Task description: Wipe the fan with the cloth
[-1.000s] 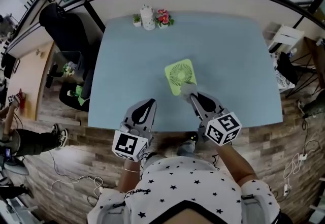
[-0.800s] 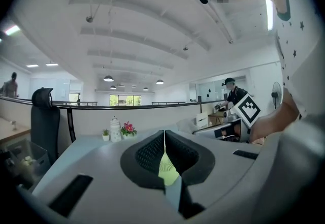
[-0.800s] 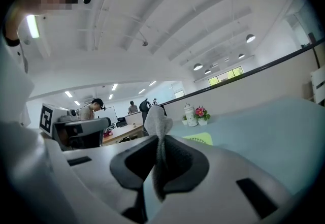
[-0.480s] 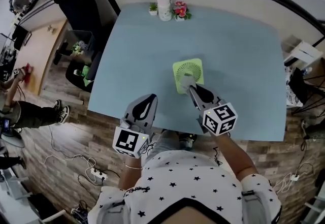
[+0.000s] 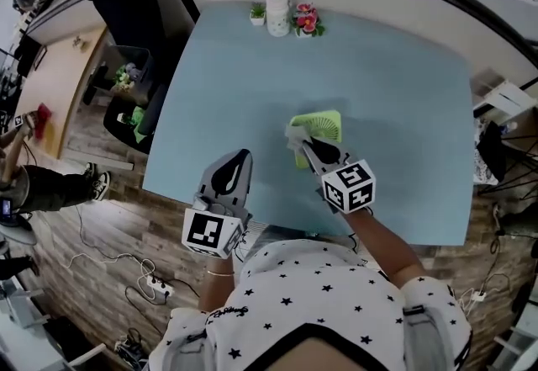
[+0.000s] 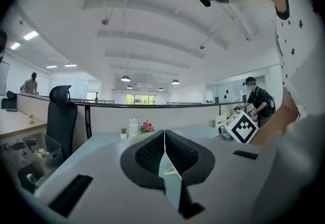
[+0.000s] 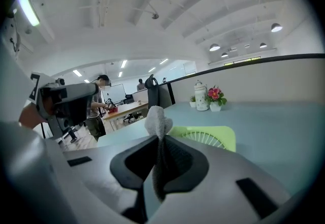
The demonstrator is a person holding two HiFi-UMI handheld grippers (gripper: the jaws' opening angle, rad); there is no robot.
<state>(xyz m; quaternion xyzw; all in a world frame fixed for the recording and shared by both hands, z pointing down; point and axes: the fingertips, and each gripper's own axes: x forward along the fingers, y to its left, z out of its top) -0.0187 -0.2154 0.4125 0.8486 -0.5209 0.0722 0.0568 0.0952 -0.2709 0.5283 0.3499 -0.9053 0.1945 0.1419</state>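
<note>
A light green square fan (image 5: 322, 124) lies on the pale blue table (image 5: 395, 100), grille up. My right gripper (image 5: 304, 145) is shut on a grey cloth (image 5: 294, 135), which rests against the fan's near left edge. In the right gripper view the cloth (image 7: 158, 120) sticks up from between the jaws, with the fan (image 7: 208, 136) just behind it. My left gripper (image 5: 239, 161) hovers over the table's near edge, left of the fan, shut with nothing in it. The left gripper view shows its jaws (image 6: 164, 142) pressed together.
A white jar (image 5: 276, 13) and small flower pots (image 5: 308, 20) stand at the table's far edge. A black office chair (image 5: 126, 12) sits beyond the left side. The table's near edge (image 5: 277, 222) runs just under my grippers. Cables lie on the wooden floor.
My right gripper has carried the cloth leftward across the fan to its left edge. The fan now looks shorter and more tilted. The left gripper has hardly moved.
</note>
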